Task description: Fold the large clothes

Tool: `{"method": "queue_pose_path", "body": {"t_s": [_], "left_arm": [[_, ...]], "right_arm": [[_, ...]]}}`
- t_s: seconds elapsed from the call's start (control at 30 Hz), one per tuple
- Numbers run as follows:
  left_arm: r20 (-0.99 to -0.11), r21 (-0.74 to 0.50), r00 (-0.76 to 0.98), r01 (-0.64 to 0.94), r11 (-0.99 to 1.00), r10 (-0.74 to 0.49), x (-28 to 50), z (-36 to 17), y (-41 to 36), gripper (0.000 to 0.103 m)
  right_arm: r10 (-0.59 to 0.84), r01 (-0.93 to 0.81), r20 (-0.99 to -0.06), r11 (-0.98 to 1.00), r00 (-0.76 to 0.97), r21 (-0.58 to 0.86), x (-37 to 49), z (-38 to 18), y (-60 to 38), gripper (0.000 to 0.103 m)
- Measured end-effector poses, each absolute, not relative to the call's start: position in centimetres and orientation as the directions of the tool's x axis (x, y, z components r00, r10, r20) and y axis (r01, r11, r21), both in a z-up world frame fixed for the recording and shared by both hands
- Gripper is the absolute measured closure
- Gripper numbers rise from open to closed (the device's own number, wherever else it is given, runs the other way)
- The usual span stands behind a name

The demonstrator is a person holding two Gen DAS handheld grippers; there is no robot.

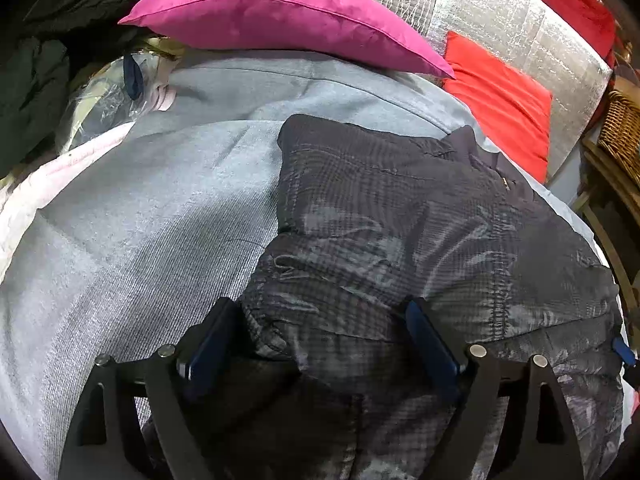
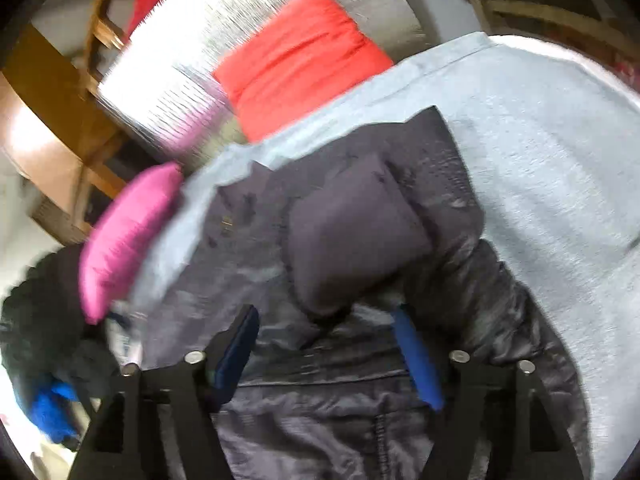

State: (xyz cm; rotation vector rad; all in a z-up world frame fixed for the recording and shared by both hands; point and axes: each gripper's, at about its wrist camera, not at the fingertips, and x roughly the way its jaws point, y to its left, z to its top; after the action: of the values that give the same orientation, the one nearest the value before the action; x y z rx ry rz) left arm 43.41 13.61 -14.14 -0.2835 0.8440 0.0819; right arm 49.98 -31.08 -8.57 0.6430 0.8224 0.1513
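Note:
A large dark quilted jacket (image 1: 400, 232) lies on a grey blanket (image 1: 152, 208); it also shows in the right wrist view (image 2: 360, 232), with a sleeve or flap folded over its middle. My left gripper (image 1: 320, 320) is open, its blue-padded fingers spread just above the jacket's near left edge, with nothing between them. My right gripper (image 2: 326, 330) is open over the jacket's lower part, nothing held. The right wrist view is blurred by motion.
A magenta cushion (image 1: 288, 16) and a red cushion (image 1: 500, 100) lie at the far edge against a silver foil sheet (image 1: 500, 20). Dark clothes and plastic bags (image 1: 60, 92) are piled at the left. A wicker basket (image 1: 620, 128) and wooden furniture (image 2: 52, 92) stand beside the bed.

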Motion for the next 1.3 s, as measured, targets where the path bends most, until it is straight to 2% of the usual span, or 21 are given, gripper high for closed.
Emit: {"method": "queue_pose_path", "body": {"t_s": [0.03, 0.2, 0.23, 0.27, 0.3, 0.33, 0.43, 0.53, 0.63, 0.7, 0.77, 0.8, 0.9, 1.0, 1.07, 1.17, 1.3], "left_arm": [[-0.747, -0.213, 0.664, -0.184, 0.960, -0.039, 43.4, -14.1, 13.6, 0.015], [-0.746, -0.215, 0.665, -0.185, 0.959, -0.039, 43.3, -14.1, 13.6, 0.015], [-0.745, -0.217, 0.666, -0.185, 0.959, -0.040, 43.3, -14.1, 13.6, 0.015], [-0.746, -0.220, 0.665, -0.187, 0.958, -0.041, 43.3, -14.1, 13.6, 0.015], [-0.745, -0.225, 0.665, -0.187, 0.956, -0.045, 43.3, -14.1, 13.7, 0.015], [-0.745, -0.228, 0.665, -0.187, 0.955, -0.048, 43.3, -14.1, 13.8, 0.015], [-0.750, -0.222, 0.661, -0.198, 0.955, -0.037, 42.9, -13.1, 14.0, 0.014], [-0.702, -0.244, 0.711, -0.194, 0.950, -0.035, 41.8, -10.5, 14.1, 0.014], [-0.673, -0.189, 0.740, -0.187, 0.964, 0.011, 42.0, -8.6, 12.7, 0.014], [-0.706, -0.138, 0.708, -0.136, 0.981, -0.001, 43.3, -9.4, 11.0, 0.014], [-0.771, -0.030, 0.634, -0.132, 0.991, 0.061, 44.8, -11.6, 9.7, 0.013], [-0.794, 0.021, 0.599, -0.139, 0.990, 0.101, 45.4, -13.2, 9.3, 0.013], [-0.768, 0.062, 0.626, -0.144, 0.988, 0.139, 45.1, -13.1, 8.8, 0.013], [-0.746, 0.017, 0.657, -0.140, 0.990, 0.106, 44.2, -11.1, 9.4, 0.013], [-0.710, -0.028, 0.700, -0.136, 0.990, 0.076, 43.5, -9.6, 9.5, 0.013], [-0.715, -0.017, 0.696, -0.121, 0.992, 0.073, 44.0, -8.6, 8.2, 0.013], [-0.731, -0.004, 0.679, -0.101, 0.995, 0.066, 44.9, -9.2, 6.6, 0.013]], "right_arm": [[0.391, 0.108, -0.618, 0.782, 0.682, 0.614, 50.0, -8.5, -31.2, 0.024], [0.473, 0.184, -0.566, 0.635, 0.675, 0.751, 51.8, -10.0, -32.9, 0.024], [0.480, 0.203, -0.572, 0.621, 0.665, 0.757, 52.2, -10.2, -33.0, 0.031], [0.474, 0.212, -0.583, 0.626, 0.660, 0.750, 52.6, -10.1, -33.0, 0.045], [0.449, 0.213, -0.608, 0.662, 0.655, 0.719, 53.1, -9.6, -32.9, 0.093], [0.413, 0.215, -0.639, 0.706, 0.649, 0.674, 53.3, -8.7, -32.5, 0.092], [0.345, 0.138, -0.623, 0.793, 0.702, 0.594, 51.8, -4.3, -31.4, 0.092], [0.255, 0.096, -0.612, 0.871, 0.749, 0.481, 49.2, -2.1, -30.6, 0.092], [0.234, 0.154, -0.687, 0.878, 0.688, 0.454, 49.5, -5.7, -31.6, 0.089], [0.279, 0.167, -0.712, 0.857, 0.644, 0.487, 50.4, -8.7, -31.8, 0.088], [0.310, 0.160, -0.693, 0.836, 0.651, 0.525, 50.4, -9.8, -32.1, 0.086], [0.317, 0.158, -0.685, 0.829, 0.656, 0.536, 50.3, -9.9, -32.4, 0.083], [0.324, 0.154, -0.681, 0.826, 0.656, 0.542, 49.6, -9.1, -32.9, 0.068], [0.271, 0.157, -0.670, 0.848, 0.691, 0.506, 47.9, -6.7, -33.7, 0.028], [0.239, 0.142, -0.623, 0.855, 0.745, 0.498, 46.6, -4.5, -33.7, 0.028], [0.301, 0.034, -0.568, 0.864, 0.766, 0.503, 46.8, -2.2, -32.0, 0.026], [0.337, -0.080, -0.602, 0.908, 0.724, 0.412, 49.7, -2.2, -27.8, 0.026]]}}
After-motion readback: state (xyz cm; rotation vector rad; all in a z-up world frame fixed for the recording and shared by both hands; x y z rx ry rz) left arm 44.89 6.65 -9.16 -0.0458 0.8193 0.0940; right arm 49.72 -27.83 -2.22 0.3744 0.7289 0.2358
